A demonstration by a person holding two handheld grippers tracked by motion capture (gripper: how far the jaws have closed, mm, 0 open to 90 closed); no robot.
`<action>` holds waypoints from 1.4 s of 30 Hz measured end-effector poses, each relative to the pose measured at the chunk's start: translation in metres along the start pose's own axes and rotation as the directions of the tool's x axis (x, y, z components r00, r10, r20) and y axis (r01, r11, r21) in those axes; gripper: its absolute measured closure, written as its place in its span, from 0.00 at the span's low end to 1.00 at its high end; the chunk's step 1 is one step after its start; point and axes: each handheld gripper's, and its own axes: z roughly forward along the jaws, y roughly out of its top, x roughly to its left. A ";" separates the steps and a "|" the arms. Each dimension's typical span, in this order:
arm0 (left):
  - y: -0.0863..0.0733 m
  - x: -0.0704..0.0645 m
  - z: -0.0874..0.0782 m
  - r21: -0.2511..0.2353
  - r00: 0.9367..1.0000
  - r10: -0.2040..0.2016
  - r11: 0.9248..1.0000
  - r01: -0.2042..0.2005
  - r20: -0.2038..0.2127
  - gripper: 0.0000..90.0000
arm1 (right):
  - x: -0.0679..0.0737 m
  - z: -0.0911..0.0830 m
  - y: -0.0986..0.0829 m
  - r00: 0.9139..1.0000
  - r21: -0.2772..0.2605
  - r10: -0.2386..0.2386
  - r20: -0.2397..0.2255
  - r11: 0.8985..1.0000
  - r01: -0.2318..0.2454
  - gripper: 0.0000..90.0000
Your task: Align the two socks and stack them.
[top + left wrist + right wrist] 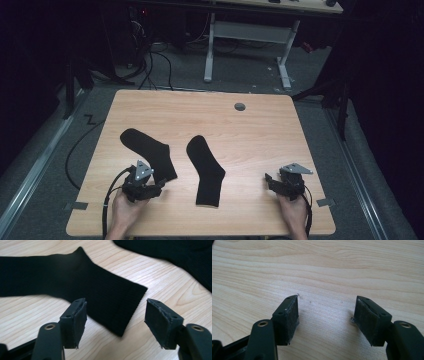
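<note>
Left gripper (115, 315) has its jaws wide apart, lined up right at the cuff end of the left sock (75, 282) — the cuff edge sits between the two pads but nothing's pinched yet, so it looks like it's set up to grab that open end. In the high view that sock (150, 150) lies flat on the near-left part of the table (260, 125), toe pointing far-left, cuff toward the person's left hand (125, 207).

Right gripper (327, 317) is also spread open, over bare wood near the right edge — probably just parked, waiting its turn.

The second sock (206, 170) lies in the middle, cuff toward the near edge, apart from the first and well clear of the right gripper.
</note>
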 end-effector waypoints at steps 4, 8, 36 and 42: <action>0.004 -0.001 0.008 0.015 1.000 0.006 1.000 -0.006 0.006 0.39 | 0.000 0.000 0.000 1.000 0.000 0.000 0.000 1.000 0.000 0.40; 0.006 -0.001 0.014 0.032 1.000 0.011 0.999 -0.011 0.005 0.39 | 0.000 0.000 0.000 1.000 0.000 0.000 -0.001 1.000 0.000 0.40; 0.008 0.030 0.015 0.033 0.981 -0.130 0.991 0.126 0.141 0.89 | 0.001 0.000 0.000 1.000 0.000 -0.014 -0.016 1.000 0.014 0.40; 0.016 0.032 0.002 -0.014 0.982 -0.119 0.992 0.123 0.144 0.89 | 0.001 0.000 0.000 1.000 0.000 -0.015 -0.018 1.000 0.015 0.40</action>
